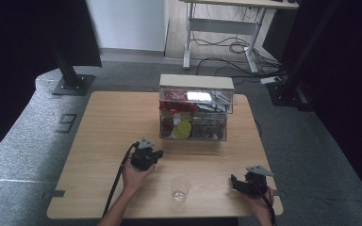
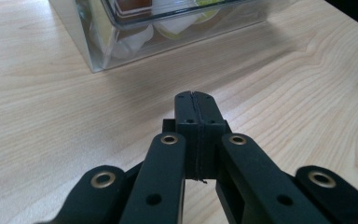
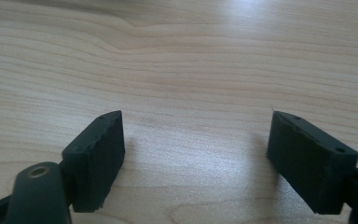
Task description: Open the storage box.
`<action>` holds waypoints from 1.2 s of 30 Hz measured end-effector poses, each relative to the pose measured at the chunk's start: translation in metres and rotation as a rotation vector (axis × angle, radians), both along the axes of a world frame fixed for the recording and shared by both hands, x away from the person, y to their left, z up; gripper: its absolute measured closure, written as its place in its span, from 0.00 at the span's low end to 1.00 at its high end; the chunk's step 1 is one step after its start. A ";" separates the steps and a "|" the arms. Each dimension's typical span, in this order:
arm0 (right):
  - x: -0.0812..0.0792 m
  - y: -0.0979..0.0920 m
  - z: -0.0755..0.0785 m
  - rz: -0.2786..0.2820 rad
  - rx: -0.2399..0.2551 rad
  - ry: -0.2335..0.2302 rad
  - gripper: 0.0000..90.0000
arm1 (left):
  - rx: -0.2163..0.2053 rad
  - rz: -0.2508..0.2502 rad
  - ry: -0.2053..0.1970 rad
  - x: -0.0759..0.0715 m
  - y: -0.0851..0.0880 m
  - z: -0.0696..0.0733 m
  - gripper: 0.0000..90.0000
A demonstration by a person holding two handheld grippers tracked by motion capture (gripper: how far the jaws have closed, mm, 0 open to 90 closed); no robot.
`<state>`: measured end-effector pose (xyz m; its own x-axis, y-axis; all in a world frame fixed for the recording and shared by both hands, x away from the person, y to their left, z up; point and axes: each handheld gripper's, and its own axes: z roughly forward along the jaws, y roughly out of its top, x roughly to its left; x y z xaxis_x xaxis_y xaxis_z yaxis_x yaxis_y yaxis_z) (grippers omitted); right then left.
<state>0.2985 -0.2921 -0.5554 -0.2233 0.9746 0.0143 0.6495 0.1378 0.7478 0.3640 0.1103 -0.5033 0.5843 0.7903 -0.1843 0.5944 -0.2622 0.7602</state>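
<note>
While left tongs [image 2: 198, 109] sit closed, clear box [image 1: 193, 109] of colourful items, right tongs [image 3: 193, 158] wide apart, empty.

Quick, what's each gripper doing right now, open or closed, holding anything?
Left gripper: jaws closed, nothing between them.
Right gripper: jaws open, nothing between them, bare table beneath.

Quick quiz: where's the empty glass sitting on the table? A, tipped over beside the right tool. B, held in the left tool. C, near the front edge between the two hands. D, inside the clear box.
C: the glass stands upright on the table between the left tool and the right tool, touched by neither.
</note>
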 end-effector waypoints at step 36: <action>0.001 0.000 0.000 -0.001 0.001 0.000 0.23 | 0.022 0.059 -0.011 0.040 -0.017 0.003 0.99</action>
